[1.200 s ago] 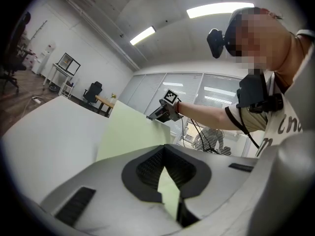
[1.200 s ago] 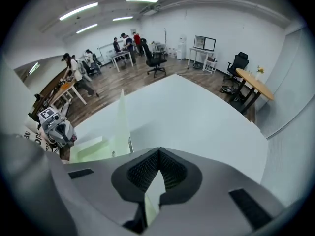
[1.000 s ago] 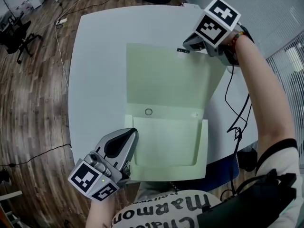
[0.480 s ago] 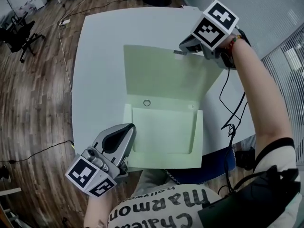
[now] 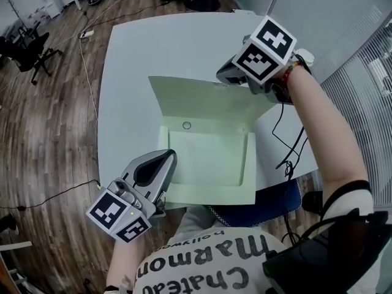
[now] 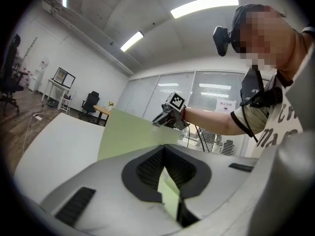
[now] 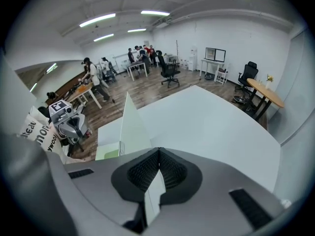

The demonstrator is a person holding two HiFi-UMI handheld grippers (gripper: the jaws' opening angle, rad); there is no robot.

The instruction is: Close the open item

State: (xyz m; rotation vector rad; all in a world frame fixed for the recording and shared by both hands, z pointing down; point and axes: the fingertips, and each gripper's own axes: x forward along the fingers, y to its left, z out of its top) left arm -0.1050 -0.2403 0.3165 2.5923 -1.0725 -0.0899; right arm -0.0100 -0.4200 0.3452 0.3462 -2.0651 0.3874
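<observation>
Right claw [image 5: 223, 78] is clamped on flap [image 5: 202, 103] edge | left claw [image 5: 164, 162] is clamped on folder [image 5: 211, 164] corner | flap is best lowered squarely while folder is held flat.

- The left gripper [image 5: 166, 159] is held low at the near left, its marker cube turned toward the body; the jaws are closed on the near left edge of the pale green folder [image 5: 208, 164].
- The right gripper [image 5: 222, 78] is carried far forward on an outstretched right arm [image 5: 318, 127] — its jaws are pinched shut on the top edge of the folder's upturned flap [image 5: 202, 100].
</observation>
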